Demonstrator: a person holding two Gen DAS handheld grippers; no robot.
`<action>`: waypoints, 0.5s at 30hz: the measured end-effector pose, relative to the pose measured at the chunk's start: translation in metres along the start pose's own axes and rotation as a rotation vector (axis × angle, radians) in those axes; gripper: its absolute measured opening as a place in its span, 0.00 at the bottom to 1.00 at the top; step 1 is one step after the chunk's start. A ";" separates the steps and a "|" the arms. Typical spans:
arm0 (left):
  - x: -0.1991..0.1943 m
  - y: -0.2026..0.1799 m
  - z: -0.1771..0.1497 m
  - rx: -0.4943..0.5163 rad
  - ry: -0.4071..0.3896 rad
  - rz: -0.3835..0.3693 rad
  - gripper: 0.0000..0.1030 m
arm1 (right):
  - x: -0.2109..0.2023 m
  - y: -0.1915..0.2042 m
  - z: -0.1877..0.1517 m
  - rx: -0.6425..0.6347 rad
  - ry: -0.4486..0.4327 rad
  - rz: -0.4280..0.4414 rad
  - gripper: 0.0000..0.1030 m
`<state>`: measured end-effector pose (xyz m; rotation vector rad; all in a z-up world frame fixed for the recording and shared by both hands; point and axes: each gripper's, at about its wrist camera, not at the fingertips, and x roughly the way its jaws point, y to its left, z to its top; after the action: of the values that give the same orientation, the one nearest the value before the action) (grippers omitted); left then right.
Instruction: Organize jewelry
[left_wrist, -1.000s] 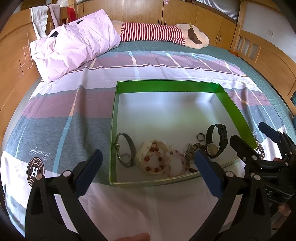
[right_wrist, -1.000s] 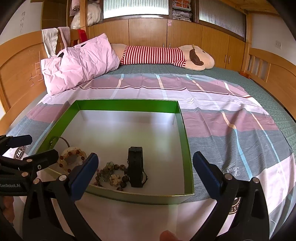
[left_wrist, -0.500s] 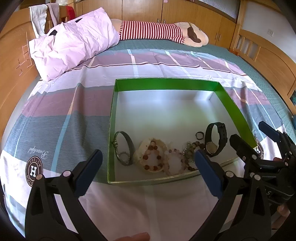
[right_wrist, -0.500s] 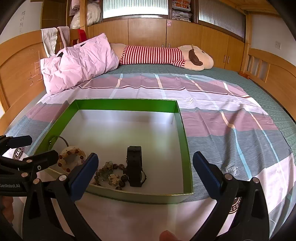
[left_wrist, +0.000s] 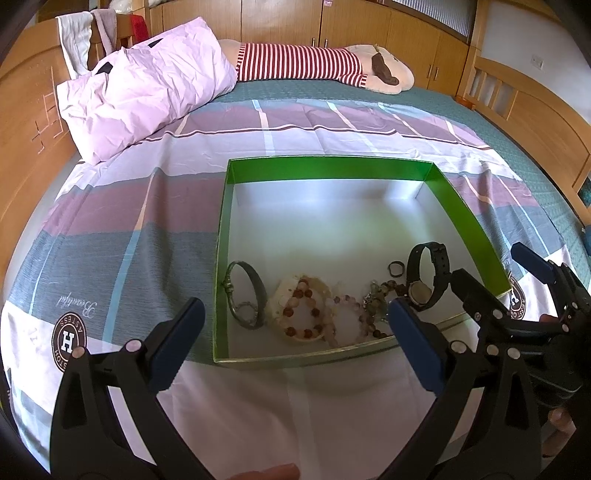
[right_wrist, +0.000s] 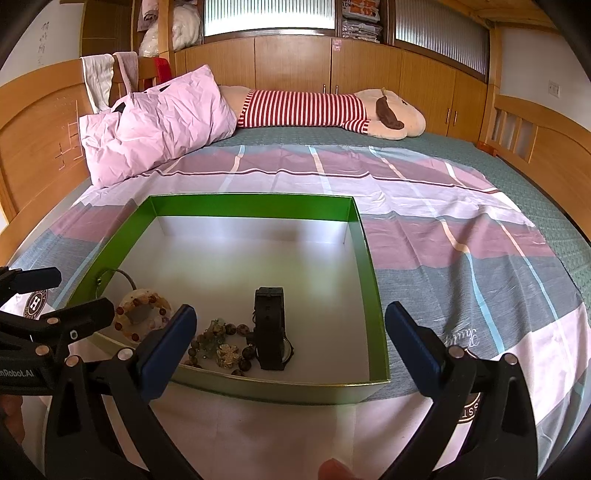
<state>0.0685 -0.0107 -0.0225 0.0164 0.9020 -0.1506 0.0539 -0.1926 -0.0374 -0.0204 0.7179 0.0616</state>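
A shallow green-walled box with a white floor lies on the bed. Along its near wall sit a grey bangle watch, a red-and-cream bead bracelet, a pale pink bead bracelet, a brown bead string, a small ring and a black wristwatch. My left gripper hangs open just short of the box's near wall, empty. My right gripper is open and empty over the box's near right corner.
A pink pillow and a striped plush toy lie at the far end of the bed. Wooden bed boards flank both sides. Striped sheet stretches right of the box.
Both views have drawn back and tipped up slightly, so the box sits a little lower and farther. The jewelry has not moved, and both grippers stay open.
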 end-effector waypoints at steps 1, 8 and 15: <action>0.000 0.000 0.000 0.000 0.000 -0.001 0.98 | 0.000 0.000 0.000 -0.001 -0.001 0.000 0.99; -0.001 -0.001 -0.001 0.001 -0.014 0.011 0.98 | 0.000 0.001 0.000 0.000 0.000 -0.001 0.99; 0.000 0.000 0.000 -0.005 0.000 0.004 0.98 | 0.001 0.002 -0.001 -0.004 0.002 -0.002 0.99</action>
<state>0.0684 -0.0102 -0.0230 0.0138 0.9025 -0.1443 0.0533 -0.1907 -0.0389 -0.0247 0.7195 0.0607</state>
